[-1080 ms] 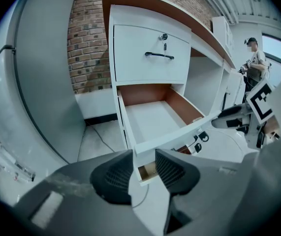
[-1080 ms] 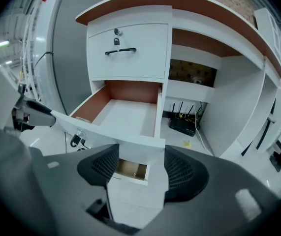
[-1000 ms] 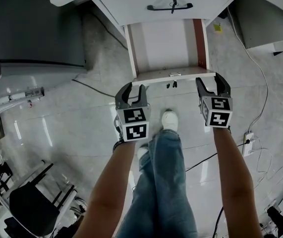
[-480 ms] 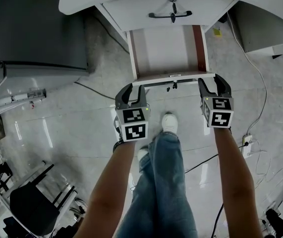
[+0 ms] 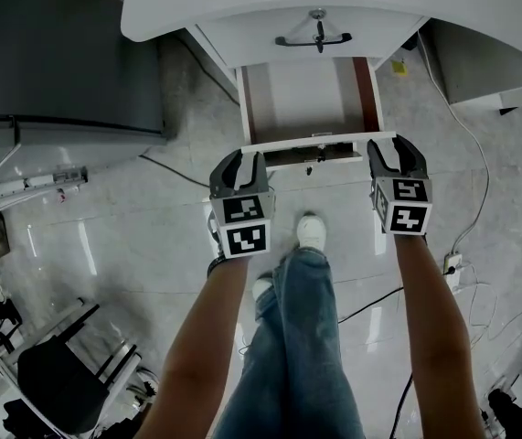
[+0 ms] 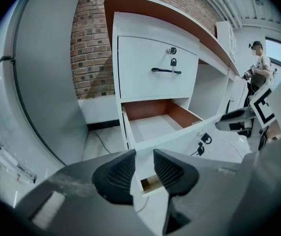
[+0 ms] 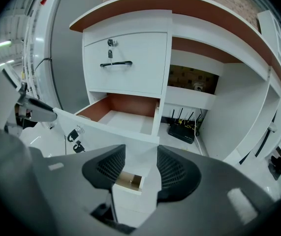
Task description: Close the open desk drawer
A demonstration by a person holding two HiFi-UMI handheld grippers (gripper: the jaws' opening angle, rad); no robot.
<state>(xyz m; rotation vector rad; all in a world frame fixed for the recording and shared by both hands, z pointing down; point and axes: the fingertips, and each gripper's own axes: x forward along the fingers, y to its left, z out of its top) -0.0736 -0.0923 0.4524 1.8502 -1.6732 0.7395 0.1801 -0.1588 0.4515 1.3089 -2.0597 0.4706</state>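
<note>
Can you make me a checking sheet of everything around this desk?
Surface: glossy floor.
Job's things: lower drawer partly open, empty; upper drawer shut.
Clutter: keys hanging from the lower drawer's front.
Grippers: left gripper open around the front's left corner; right gripper open, jaws just been closing, right corner between them.
Cables: white cable across floor right of the desk.
Surroundings: black chair lower left.

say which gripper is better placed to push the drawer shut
Right, narrowly: the right gripper has just been closing its jaws, the drawer front between them. The left gripper straddles the other end similarly.
</note>
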